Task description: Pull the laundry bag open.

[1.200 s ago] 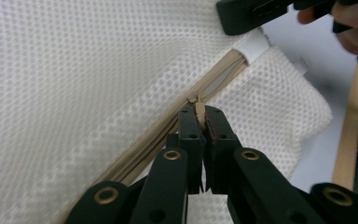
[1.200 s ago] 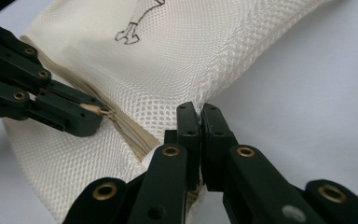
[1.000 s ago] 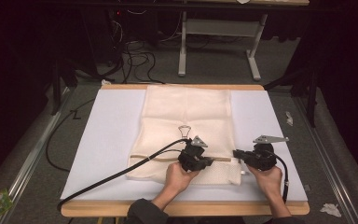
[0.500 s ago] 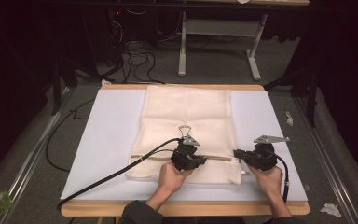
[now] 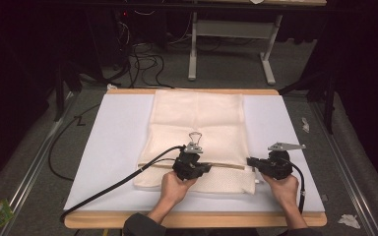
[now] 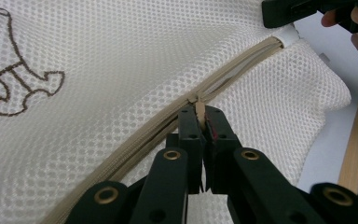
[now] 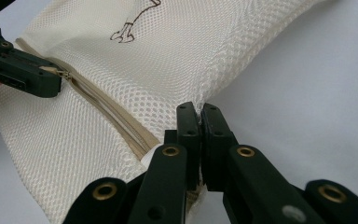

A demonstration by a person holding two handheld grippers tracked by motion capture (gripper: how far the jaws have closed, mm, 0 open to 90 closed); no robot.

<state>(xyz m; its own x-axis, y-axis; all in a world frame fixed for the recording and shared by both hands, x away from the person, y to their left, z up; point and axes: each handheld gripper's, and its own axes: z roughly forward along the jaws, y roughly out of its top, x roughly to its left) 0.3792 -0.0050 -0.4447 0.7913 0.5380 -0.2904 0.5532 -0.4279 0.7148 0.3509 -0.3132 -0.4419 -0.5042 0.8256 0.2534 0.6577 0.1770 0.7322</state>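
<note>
A cream mesh bag (image 5: 197, 132) is lying flat on a white sheet (image 5: 113, 142) covering the table (image 5: 192, 220), taking up the middle of the high view. A tan zipper (image 5: 226, 165) is running across the bag near its lower edge. The left gripper (image 5: 191, 166), held in the person's left hand (image 5: 173, 188), is sitting just below the centre of the high view, over the zipper. In the left gripper view its jaws are pressed together on the zipper pull (image 6: 199, 109), a thin tan tab standing between the tips at the middle of the frame; to the upper right of the pull the zipper teeth are lying parted, and to the lower left they are closed. A brown embroidered figure (image 6: 14, 77) is showing at the left edge of that view. The right gripper (image 5: 252, 163), held in the right hand (image 5: 286, 189), is sitting at the bag's right end, in the lower right of the high view. In the right gripper view its jaws are clamped together on the mesh edge (image 7: 199, 116) beside the zipper's end, at the centre of the frame, while the left gripper is appearing at the upper left of that view on the zipper line. A black cable (image 5: 113, 184) is trailing from the left gripper toward the lower left of the high view.
</note>
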